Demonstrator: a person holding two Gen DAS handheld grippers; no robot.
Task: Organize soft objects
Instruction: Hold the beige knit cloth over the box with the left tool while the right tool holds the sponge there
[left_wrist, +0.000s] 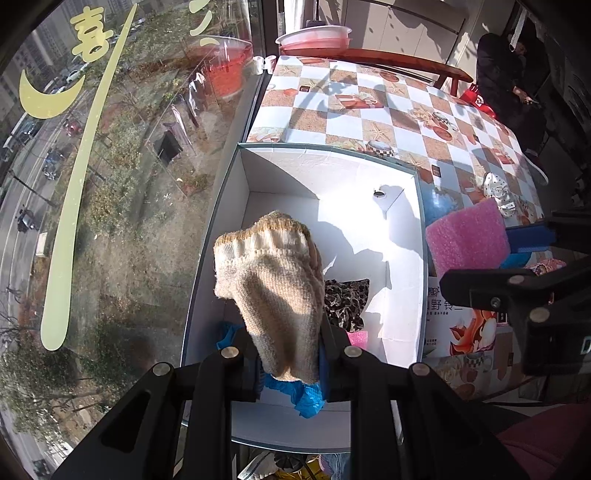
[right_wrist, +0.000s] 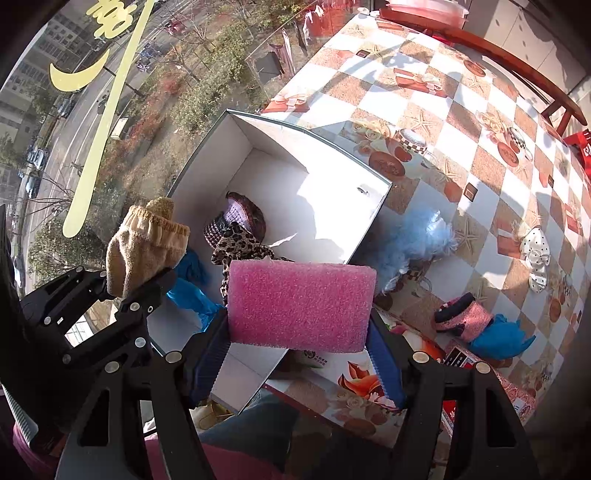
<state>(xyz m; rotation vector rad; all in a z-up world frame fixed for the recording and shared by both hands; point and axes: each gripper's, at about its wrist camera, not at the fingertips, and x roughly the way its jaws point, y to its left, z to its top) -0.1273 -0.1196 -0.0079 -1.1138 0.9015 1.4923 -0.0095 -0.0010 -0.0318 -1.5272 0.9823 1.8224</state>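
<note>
A cream knitted sock (left_wrist: 271, 291) was pinched in the left hand-held gripper (left_wrist: 290, 363) and held above the open white box (left_wrist: 402, 332) at the table's (left_wrist: 369, 118) window edge. A pink foam block (right_wrist: 299, 304) was clamped between the blue pads of the right hand-held gripper (right_wrist: 297, 350), over the box's near rim. A leopard-print cloth (right_wrist: 240, 245) and blue plastic (right_wrist: 192, 295) lay inside the box. A blue feathery item (right_wrist: 421, 236), a polka-dot cloth (right_wrist: 535, 258) and a blue bundle (right_wrist: 498, 338) were left on the table outside it.
</note>
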